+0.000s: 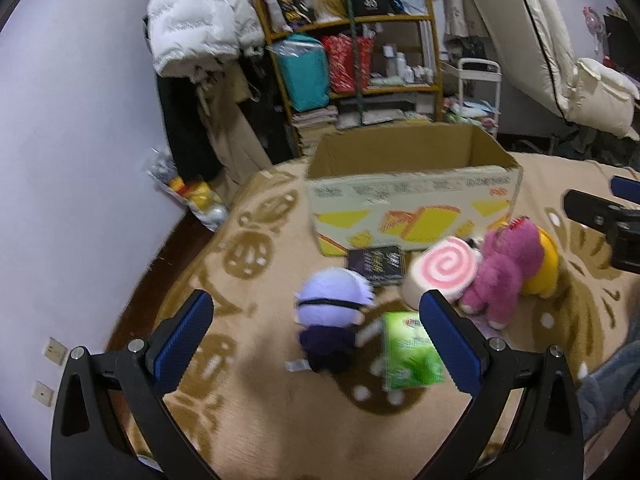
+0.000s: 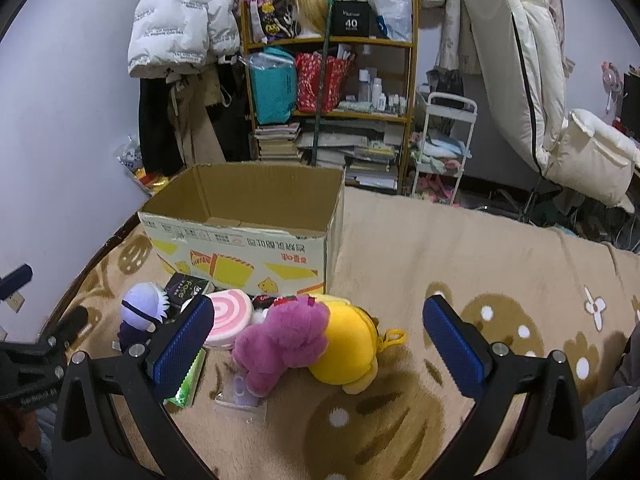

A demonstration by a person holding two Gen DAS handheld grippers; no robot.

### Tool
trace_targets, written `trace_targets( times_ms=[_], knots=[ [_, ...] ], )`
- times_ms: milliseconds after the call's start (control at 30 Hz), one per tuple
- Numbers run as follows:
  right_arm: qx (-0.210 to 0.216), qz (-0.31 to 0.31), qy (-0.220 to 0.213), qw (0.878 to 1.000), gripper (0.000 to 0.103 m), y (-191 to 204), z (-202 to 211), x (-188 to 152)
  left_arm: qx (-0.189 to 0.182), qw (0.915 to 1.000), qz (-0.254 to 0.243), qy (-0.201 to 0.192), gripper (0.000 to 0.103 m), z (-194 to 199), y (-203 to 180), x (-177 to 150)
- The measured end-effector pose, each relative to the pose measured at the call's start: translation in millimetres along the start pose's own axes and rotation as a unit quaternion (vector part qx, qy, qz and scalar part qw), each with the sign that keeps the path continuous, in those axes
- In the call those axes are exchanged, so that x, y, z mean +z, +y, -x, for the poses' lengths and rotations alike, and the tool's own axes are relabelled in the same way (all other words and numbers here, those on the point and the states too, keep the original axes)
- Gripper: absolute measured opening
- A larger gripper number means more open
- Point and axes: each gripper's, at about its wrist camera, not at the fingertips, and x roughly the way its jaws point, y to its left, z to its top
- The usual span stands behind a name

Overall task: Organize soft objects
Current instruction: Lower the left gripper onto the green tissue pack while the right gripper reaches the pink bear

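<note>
Soft toys lie on a tan patterned blanket [image 1: 280, 420] in front of an open cardboard box [image 1: 412, 200]: a lilac-haired doll [image 1: 332, 316], a pink swirl roll cushion [image 1: 440, 276], a magenta plush bear [image 1: 504, 272] and a yellow plush [image 1: 546, 264]. My left gripper [image 1: 316, 336] is open and empty, its jaws framing the doll and a green packet [image 1: 412, 352]. My right gripper [image 2: 318, 340] is open and empty above the magenta bear [image 2: 280, 340] and yellow plush [image 2: 348, 344]. The box [image 2: 248, 236], doll [image 2: 142, 308] and roll cushion [image 2: 230, 320] also show there.
A dark flat box [image 1: 376, 264] lies against the cardboard box. A clear plastic packet [image 2: 240, 396] lies on the blanket. A cluttered shelf [image 2: 332, 92], hanging coats [image 2: 184, 20], a white trolley [image 2: 444, 148] and a bag of toys [image 1: 192, 196] stand behind.
</note>
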Motion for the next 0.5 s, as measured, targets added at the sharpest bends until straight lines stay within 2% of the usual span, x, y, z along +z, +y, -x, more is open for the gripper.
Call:
trace_targets(
  times_ms=[133, 267, 500],
  knots=[
    [0.002, 0.007, 0.018, 1.0, 0.103, 2, -8, 0, -0.015, 0.9995, -0.021, 0.016, 0.101, -9, -19, -7],
    [0.001, 0.015, 0.03, 0.999, 0.103, 5, -18, -1, -0.015, 0.9986, -0.04, 0.033, 0.101, -19, -34, -11],
    [-0.009, 0.036, 0.037, 0.999, 0.103, 8, -37, 1, -0.016, 0.9953, -0.036, 0.088, 0.101, -52, -40, -22]
  ],
)
